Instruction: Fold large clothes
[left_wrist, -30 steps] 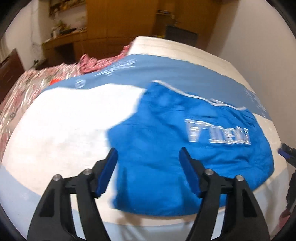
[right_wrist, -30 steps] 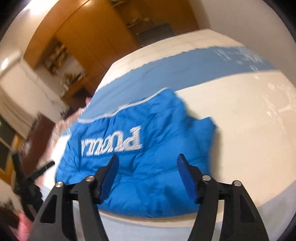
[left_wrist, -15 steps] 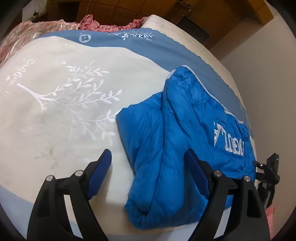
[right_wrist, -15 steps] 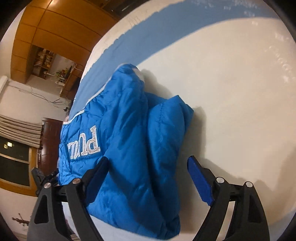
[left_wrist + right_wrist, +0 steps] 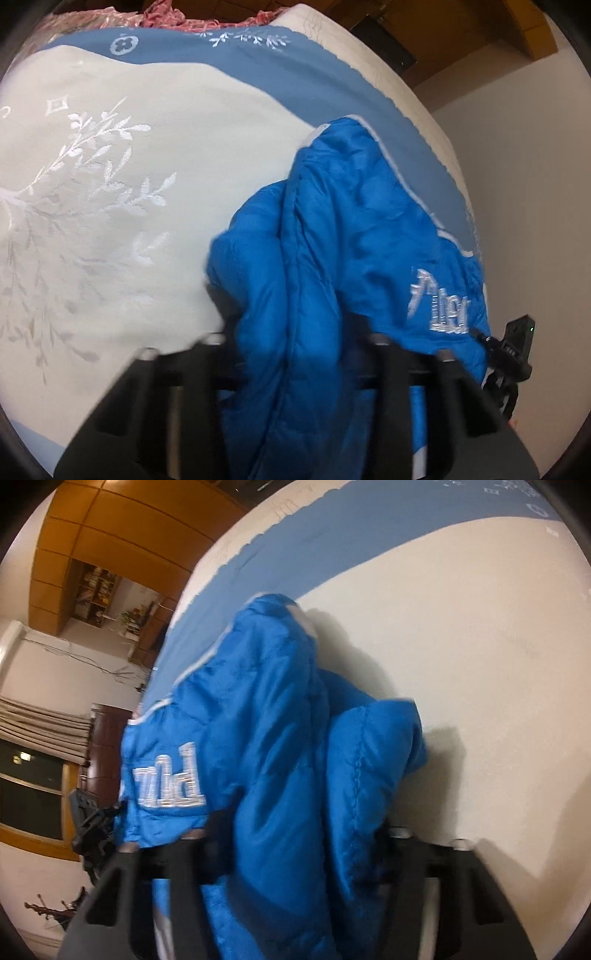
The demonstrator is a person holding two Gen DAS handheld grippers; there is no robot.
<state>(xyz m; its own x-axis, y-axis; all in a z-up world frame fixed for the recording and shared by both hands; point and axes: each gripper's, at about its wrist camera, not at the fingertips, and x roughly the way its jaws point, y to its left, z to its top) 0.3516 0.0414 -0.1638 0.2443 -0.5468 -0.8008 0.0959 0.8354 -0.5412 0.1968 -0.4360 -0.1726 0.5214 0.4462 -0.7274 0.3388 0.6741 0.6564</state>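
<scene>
Blue padded jacket point(image 5: 332, 258), partly folded, lies on a white and blue bedspread point(image 5: 129, 166) near the bed's edge. Left gripper point(image 5: 295, 343) and right gripper point(image 5: 299, 834) each straddle an end of it, jaws apart, fabric bulging between them and hiding the tips. It looks soft, light and slippery; gripping thick stitched seams seems safest.

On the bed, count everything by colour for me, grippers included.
Blue: 1, the jacket
Cream and blue: 1, the bedspread
Pink floral: 1, the cloth
Black: 2, the left gripper and right gripper
Total: 5
</scene>
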